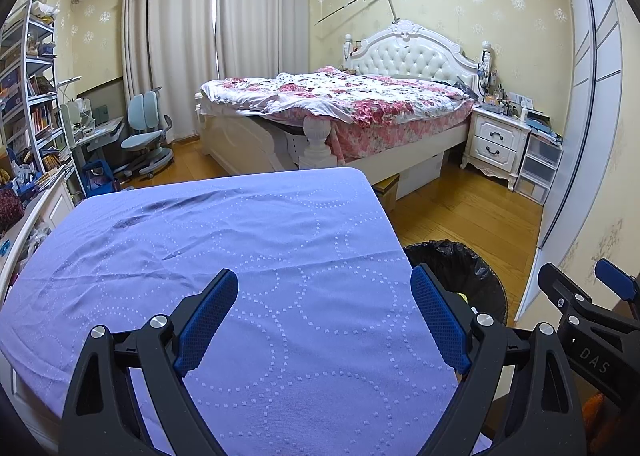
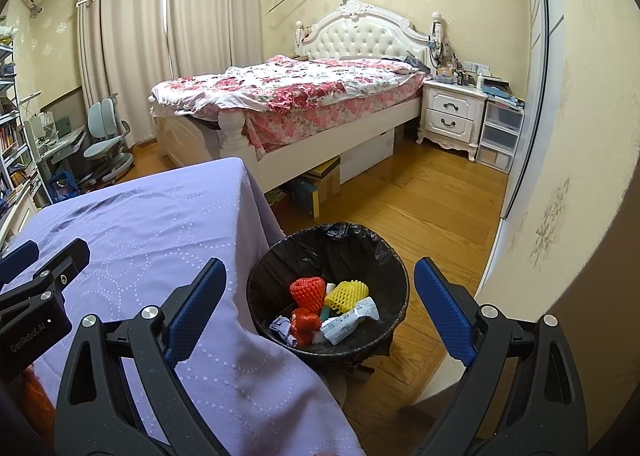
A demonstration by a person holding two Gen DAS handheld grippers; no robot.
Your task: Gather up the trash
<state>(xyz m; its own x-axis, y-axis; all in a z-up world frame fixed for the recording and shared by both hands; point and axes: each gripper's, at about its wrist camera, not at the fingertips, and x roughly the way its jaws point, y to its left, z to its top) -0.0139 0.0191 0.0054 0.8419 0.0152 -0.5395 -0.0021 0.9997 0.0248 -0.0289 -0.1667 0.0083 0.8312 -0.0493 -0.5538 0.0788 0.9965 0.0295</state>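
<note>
Left gripper [image 1: 324, 316] hangs over the purple cloth [image 1: 200, 248] on the table, jaws wide apart, nothing btwn them. Right gripper [image 2: 320, 312] is spread wide too, empty, w/ the bin [image 2: 280, 256] showing btwn its fingers. Bin sits on the wood floor [image 2: 432, 207] just beside the table, lined w/ a black bag. Inside: orange foam net [image 2: 307, 290], yellow foam net [image 2: 347, 294], white wrapper [image 2: 348, 322], small bits.

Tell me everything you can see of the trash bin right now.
The trash bin is round, lined with a black plastic bag, and stands upright on the wood floor beside the purple-covered table. Inside lie red and yellow foam fruit nets, white wrappers and a crumpled purple scrap. Neither gripper touches it.
</note>
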